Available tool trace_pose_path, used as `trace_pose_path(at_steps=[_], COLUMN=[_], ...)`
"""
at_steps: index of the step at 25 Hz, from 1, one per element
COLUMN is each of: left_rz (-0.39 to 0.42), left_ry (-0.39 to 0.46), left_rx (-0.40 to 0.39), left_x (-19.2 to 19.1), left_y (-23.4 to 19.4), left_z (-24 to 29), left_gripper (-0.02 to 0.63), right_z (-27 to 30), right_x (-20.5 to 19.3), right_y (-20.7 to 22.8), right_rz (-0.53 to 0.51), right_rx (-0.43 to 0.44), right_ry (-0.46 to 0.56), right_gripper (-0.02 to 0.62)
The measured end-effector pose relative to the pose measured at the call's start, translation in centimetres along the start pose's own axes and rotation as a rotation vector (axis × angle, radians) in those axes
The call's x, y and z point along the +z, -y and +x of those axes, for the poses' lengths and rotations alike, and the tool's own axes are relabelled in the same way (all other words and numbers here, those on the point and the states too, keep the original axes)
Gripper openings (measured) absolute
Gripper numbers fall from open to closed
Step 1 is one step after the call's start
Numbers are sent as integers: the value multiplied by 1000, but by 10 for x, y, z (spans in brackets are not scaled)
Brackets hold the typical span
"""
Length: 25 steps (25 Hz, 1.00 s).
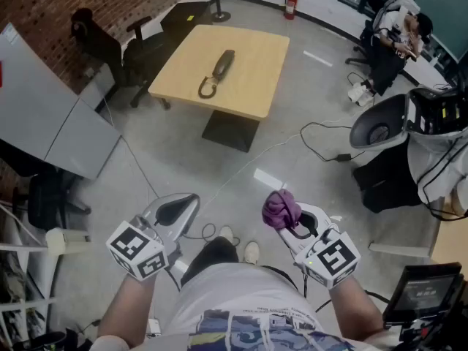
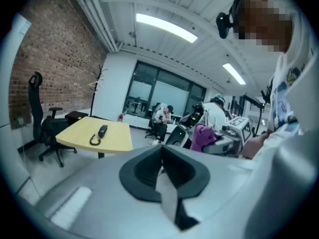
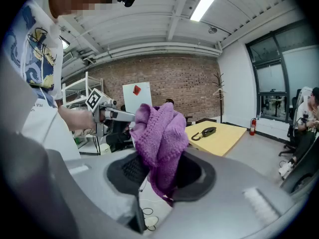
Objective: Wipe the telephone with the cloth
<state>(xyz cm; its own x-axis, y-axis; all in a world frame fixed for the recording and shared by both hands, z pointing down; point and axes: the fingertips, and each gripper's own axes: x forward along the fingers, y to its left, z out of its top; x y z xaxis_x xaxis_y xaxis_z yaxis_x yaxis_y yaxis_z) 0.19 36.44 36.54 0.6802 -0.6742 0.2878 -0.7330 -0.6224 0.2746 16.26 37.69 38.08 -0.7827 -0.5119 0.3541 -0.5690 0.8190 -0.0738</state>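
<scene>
A dark telephone handset (image 1: 218, 72) with a coiled cord lies on a light wooden table (image 1: 248, 86) far ahead of me; it also shows small in the left gripper view (image 2: 101, 132) and the right gripper view (image 3: 207, 132). My right gripper (image 1: 287, 218) is shut on a purple knitted cloth (image 1: 280, 208), which bunches up between the jaws (image 3: 160, 138). My left gripper (image 1: 179, 209) is shut with nothing in it, held low at my left side. Both grippers are close to my body, far from the table.
Black office chairs (image 1: 124, 46) stand left of the table. A grey panel (image 1: 55, 115) leans at the left. Cables (image 1: 322, 148) run across the floor. A seated person (image 1: 395, 31) is at the back right, and a fire extinguisher (image 1: 291, 4) beyond the table.
</scene>
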Motion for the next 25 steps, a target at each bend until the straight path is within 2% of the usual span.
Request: trace_pose_path(at_steps=[4, 11, 15, 25], left_rz=[-19, 0, -6, -27], left_ry=[-2, 21, 17, 1], left_rx=[-45, -87, -78, 14], left_x=[-3, -4, -14, -25], left_y=[23, 54, 57, 43], left_z=[17, 30, 29, 23], left_gripper=[6, 6, 6, 6], right_z=[1, -3, -2, -5], right_x=[4, 1, -4, -12], right_y=[-3, -14, -21, -16], right_rz=[30, -9, -37, 2], right_rx=[18, 48, 64, 81], right_ry=[16, 13, 8, 9], right_gripper=[121, 121, 121, 121])
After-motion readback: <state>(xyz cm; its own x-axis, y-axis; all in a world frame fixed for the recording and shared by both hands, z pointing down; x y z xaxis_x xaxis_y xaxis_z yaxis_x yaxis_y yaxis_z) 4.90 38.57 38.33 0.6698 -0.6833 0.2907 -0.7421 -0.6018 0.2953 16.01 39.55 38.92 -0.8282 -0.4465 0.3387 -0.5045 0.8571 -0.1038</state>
